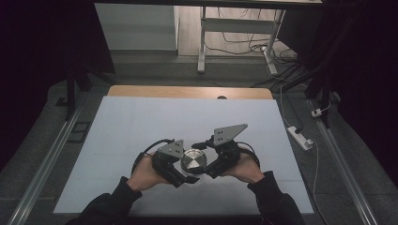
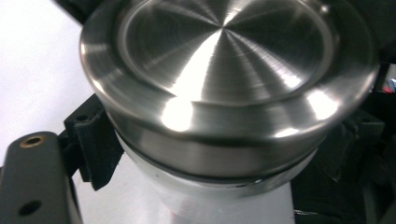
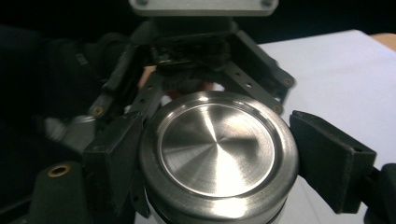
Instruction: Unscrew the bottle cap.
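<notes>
Both grippers are closing in on a steel-lidded jar [image 1: 194, 161] standing near the front of the white counter [image 1: 141, 122]. The left gripper [image 1: 184, 177] is clamping the body below the lid; the right gripper [image 1: 206, 172] is bracketing the lid [image 3: 217, 149], seemingly touching. The lid looks seated, so unscrewing is probably only beginning. The room is lying dark, cables [image 1: 244, 47] trailing behind.

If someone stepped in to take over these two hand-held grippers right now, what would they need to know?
Left gripper: its jaws sit either side of the steel container's lower body; contact is likely but can't be confirmed.
Right gripper: its jaws flank the brushed metal lid, seemingly touching its rim.
The container is near the front middle of the white table, between both hands.
Done: both grippers are in place on it.
Left: probably opening or closing the lid; it is on now.
</notes>
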Available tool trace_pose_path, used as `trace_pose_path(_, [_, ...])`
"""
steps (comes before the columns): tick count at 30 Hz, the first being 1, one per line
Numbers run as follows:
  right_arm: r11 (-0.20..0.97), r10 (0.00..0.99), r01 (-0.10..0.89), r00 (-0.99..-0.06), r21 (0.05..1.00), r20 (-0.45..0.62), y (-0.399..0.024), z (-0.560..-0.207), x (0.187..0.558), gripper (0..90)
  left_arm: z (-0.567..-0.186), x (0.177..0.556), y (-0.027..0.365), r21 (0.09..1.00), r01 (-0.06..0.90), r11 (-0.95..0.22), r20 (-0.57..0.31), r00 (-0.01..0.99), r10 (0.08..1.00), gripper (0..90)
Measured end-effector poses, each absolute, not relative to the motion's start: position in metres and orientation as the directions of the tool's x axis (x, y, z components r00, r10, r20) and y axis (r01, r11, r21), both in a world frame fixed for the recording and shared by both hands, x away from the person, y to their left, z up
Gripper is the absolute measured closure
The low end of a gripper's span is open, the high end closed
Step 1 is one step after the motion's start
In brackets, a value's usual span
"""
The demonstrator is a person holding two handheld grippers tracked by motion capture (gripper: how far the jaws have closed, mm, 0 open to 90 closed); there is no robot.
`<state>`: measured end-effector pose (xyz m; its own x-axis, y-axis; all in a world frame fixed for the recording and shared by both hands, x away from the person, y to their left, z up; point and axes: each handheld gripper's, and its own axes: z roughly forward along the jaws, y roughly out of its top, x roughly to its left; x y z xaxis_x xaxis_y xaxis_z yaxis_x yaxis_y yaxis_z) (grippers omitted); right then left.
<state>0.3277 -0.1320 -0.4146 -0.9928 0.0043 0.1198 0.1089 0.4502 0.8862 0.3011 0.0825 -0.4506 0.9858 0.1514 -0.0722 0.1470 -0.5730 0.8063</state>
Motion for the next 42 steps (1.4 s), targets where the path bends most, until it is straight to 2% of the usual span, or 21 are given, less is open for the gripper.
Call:
trace_pose_path(3, [0.447,-0.016,0.107,-0.992,0.888,0.127,-0.134,-0.417,0.330,19.0,-0.451,0.301,0.081,0.803,0.159,-0.574,-0.070,0.982,0.174,15.5])
trace_pose_path(6, [0.434,0.074,0.166,-0.986,0.885,0.148,-0.132,-0.416,0.329,9.7,-0.451,0.304,0.084,0.803,0.196,-0.563,-0.071,0.969,0.236,15.5])
trace_pose_path(9, [0.417,0.181,0.209,-0.973,0.885,0.144,-0.132,-0.409,0.326,6.5,-0.452,0.307,0.088,0.806,0.254,-0.535,-0.085,0.944,0.320,15.5])
trace_pose_path(13, [0.419,0.330,0.244,-0.938,0.874,0.104,-0.126,-0.406,0.317,6.6,-0.452,0.309,0.091,0.808,0.298,-0.508,-0.086,0.913,0.399,15.6])
trace_pose_path(16, [0.431,0.406,0.246,-0.912,0.868,0.057,-0.117,-0.410,0.309,7.6,-0.452,0.308,0.091,0.805,0.304,-0.509,-0.081,0.907,0.414,15.5])
trace_pose_path(19, [0.421,0.456,0.254,-0.889,0.871,0.039,-0.109,-0.415,0.304,10.2,-0.453,0.307,0.087,0.799,0.308,-0.517,-0.072,0.902,0.426,15.5])
trace_pose_path(23, [0.433,0.482,0.243,-0.876,0.868,0.004,-0.105,-0.419,0.300,18.1,-0.453,0.305,0.084,0.800,0.304,-0.517,-0.073,0.905,0.418,15.6])
trace_pose_path(28, [0.455,0.428,0.220,-0.904,0.863,0.005,-0.108,-0.416,0.302,18.3,-0.451,0.304,0.086,0.804,0.264,-0.533,-0.068,0.931,0.359,15.5])
trace_pose_path(29, [0.461,0.372,0.198,-0.928,0.865,0.014,-0.112,-0.414,0.304,18.4,-0.450,0.305,0.088,0.809,0.243,-0.534,-0.078,0.947,0.312,15.5])
trace_pose_path(31, [0.459,0.294,0.179,-0.955,0.870,0.041,-0.117,-0.412,0.309,18.5,-0.449,0.304,0.088,0.813,0.238,-0.531,-0.086,0.952,0.294,15.6])
trace_pose_path(33, [0.456,0.203,0.152,-0.977,0.877,0.064,-0.123,-0.412,0.315,18.4,-0.447,0.303,0.087,0.821,0.217,-0.528,-0.101,0.966,0.240,15.5])
trace_pose_path(37, [0.448,0.041,0.107,-0.994,0.888,0.099,-0.131,-0.413,0.322,18.4,-0.447,0.301,0.084,0.824,0.186,-0.535,-0.104,0.978,0.181,15.5])
trace_pose_path(38, [0.448,0.003,0.090,-0.995,0.889,0.100,-0.133,-0.413,0.324,18.4,-0.447,0.299,0.081,0.824,0.163,-0.542,-0.102,0.985,0.142,15.5])
trace_pose_path(40, [0.444,-0.062,0.080,-0.991,0.892,0.120,-0.136,-0.414,0.325,18.5,-0.447,0.296,0.078,0.822,0.145,-0.551,-0.097,0.989,0.116,15.5])
trace_pose_path(42, [0.454,-0.083,0.089,-0.986,0.887,0.142,-0.138,-0.415,0.326,18.2,-0.447,0.296,0.077,0.821,0.141,-0.554,-0.093,0.989,0.114,15.5])
